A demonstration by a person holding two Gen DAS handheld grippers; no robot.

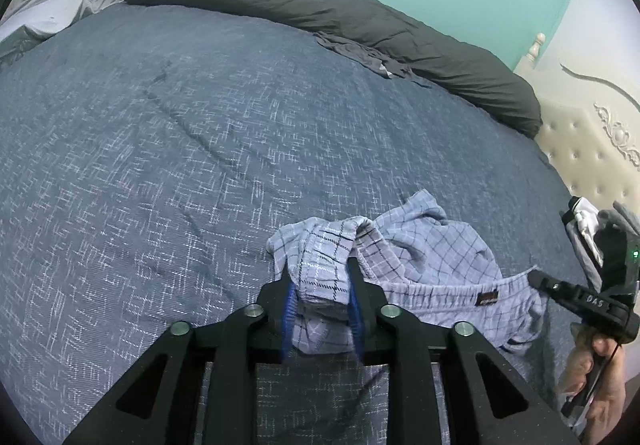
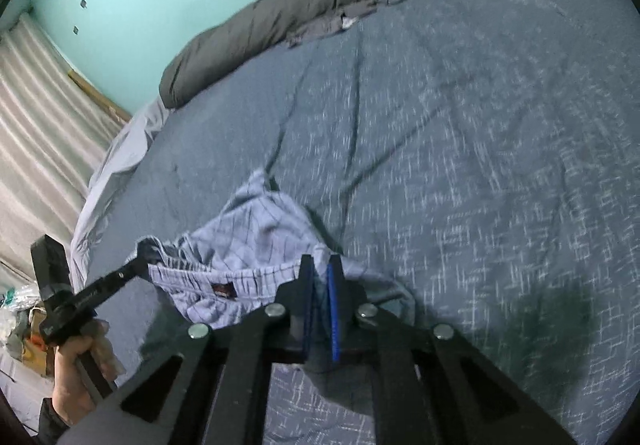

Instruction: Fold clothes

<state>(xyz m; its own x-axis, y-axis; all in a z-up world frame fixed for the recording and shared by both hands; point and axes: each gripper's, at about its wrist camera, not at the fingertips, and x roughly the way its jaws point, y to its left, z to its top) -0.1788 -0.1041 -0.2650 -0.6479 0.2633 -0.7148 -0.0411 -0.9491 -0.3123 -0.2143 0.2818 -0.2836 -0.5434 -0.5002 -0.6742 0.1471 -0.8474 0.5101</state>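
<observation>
Curtain [image 2: 36, 117] in rt view only; headboard [image 1: 592, 149] lt only.

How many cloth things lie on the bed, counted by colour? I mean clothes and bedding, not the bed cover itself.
Light blue checked: 1, the shorts, held at the waistband by both tongs.
Dark grey: 2, the rolled quilt along the wall and the small crumpled garment beside it.
Pale grey: 1, the sheet at the far corner.
Total: 4

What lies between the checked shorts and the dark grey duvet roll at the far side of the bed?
Mostly bare blue bedspread separates the checked shorts from the duvet roll; a small crumpled grey garment lies against the roll. Both views show this.
</observation>
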